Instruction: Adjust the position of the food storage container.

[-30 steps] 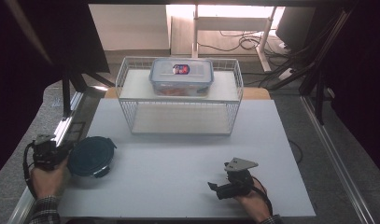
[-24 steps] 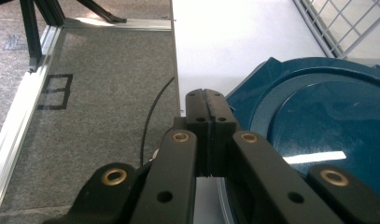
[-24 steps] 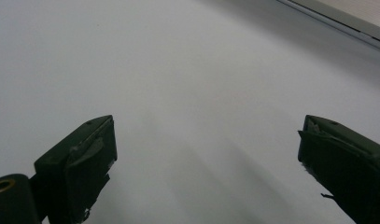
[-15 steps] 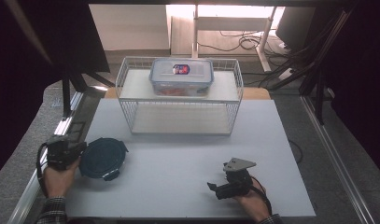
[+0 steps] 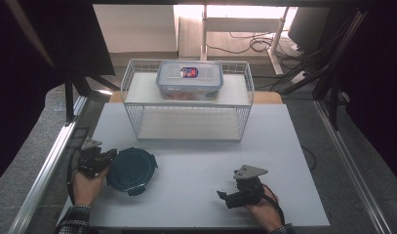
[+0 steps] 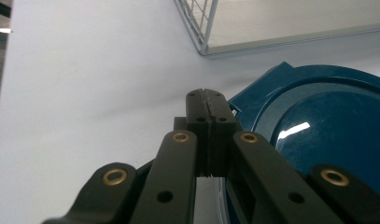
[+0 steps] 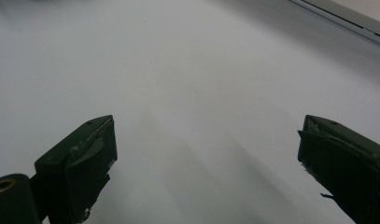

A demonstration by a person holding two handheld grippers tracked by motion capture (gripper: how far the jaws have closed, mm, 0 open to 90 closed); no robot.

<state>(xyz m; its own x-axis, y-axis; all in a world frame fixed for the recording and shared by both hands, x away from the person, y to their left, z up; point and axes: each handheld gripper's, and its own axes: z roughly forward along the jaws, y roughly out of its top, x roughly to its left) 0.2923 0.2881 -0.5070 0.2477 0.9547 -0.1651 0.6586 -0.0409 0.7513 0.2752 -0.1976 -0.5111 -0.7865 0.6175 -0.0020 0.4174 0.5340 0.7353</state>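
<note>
So the big change over the last second: the dark blue round lid (image 5: 131, 170) has slid rightward across the white table (image 5: 196, 195), from the far lower left of the high view to a spot a bit further in, and the left gripper (image 5: 108, 157) came along with it. Looks to me like the lid is being dragged or carried inward, maybe toward the wire basket (image 5: 245, 92) up in the middle of the frame where a clear lidded container (image 5: 188, 80) sits on the upper shelf, but that's just my guess. In the left gripper view the jaws are pressed fully together, and the lid (image 6: 327, 140) sits just to the right of them; whether they're pinching its rim down low I honestly can't tell, since the contact is hidden behind the linkage. The right gripper (image 5: 224, 196) hasn't budged, parked at lower right with its jaws spread wide over bare table. The lid itself is glossy teal-blue, round, with a raised rim and small latch tabs sticking out at its edge, lying flat at lower left of the high view.
</note>
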